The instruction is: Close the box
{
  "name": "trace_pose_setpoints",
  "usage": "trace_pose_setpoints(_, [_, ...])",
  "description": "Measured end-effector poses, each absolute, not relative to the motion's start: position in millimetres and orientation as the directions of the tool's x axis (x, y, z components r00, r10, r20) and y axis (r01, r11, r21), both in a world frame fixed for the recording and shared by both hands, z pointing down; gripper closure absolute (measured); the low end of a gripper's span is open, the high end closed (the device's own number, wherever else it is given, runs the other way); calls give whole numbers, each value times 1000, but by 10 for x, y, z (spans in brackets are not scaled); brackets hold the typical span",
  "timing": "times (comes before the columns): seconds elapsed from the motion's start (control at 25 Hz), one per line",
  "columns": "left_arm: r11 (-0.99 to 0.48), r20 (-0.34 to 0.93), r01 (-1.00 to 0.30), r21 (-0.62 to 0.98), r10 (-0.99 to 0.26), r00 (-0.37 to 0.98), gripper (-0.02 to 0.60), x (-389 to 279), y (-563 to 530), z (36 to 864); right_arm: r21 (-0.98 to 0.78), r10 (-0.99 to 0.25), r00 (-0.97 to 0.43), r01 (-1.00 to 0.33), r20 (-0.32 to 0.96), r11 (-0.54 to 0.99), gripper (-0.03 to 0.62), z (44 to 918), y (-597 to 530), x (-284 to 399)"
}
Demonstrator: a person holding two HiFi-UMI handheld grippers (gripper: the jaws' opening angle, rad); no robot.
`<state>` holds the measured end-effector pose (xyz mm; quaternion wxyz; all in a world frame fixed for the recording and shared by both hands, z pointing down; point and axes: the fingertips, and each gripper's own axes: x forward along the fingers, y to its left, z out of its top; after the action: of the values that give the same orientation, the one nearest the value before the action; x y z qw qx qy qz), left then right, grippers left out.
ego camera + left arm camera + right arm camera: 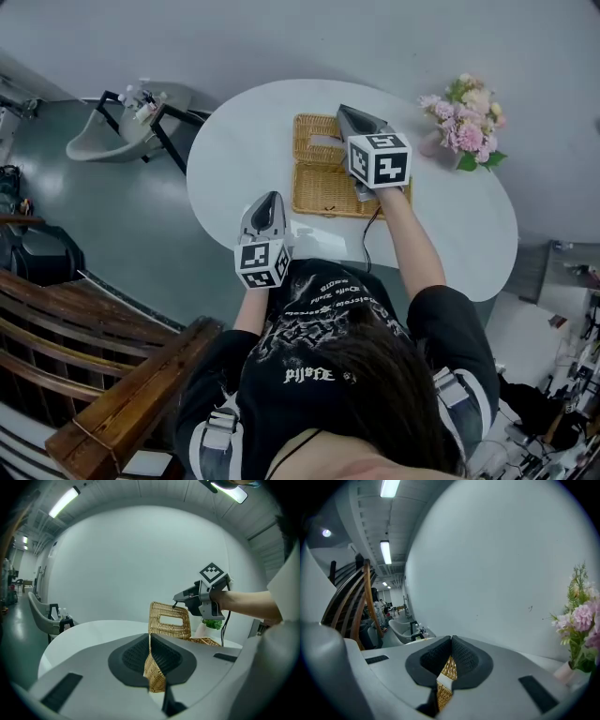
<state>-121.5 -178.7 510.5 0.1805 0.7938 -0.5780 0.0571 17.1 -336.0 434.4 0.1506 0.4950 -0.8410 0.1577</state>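
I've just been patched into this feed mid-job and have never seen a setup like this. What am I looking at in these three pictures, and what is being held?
No robot here: a person holds a two-jaw gripper in each hand, and the marker cubes belong to the grippers. The head view comes from a camera on the person's head, looking steeply down. The other two cameras ride on the grippers and look along their jaws. On the white table are a wicker box with its lid raised and, to the right, pink flowers. The right gripper is shut on the lid's top edge. The left gripper is by the table's near edge, jaws together, apart from the box.
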Motion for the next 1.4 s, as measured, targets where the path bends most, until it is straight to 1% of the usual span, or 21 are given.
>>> trace_pose_setpoints(0.24, [-272,294,-938,216,-898,328,552,-1118,-1732,5100,-80,-792,-476,-871,381,485,560,4297,-3211,165])
trace_pose_setpoints(0.68, [-246,301,-946,211,-905,302,551,-1004,-1524,5136,-117,-780,-533,-842,328,526,560,4149,-2864,188])
trace_pose_setpoints(1.4, [-205,295,-957,206,-919,261,551,-791,-1344,5135,-134,-725,-609,-787,323,602,560,4160,-2457,195])
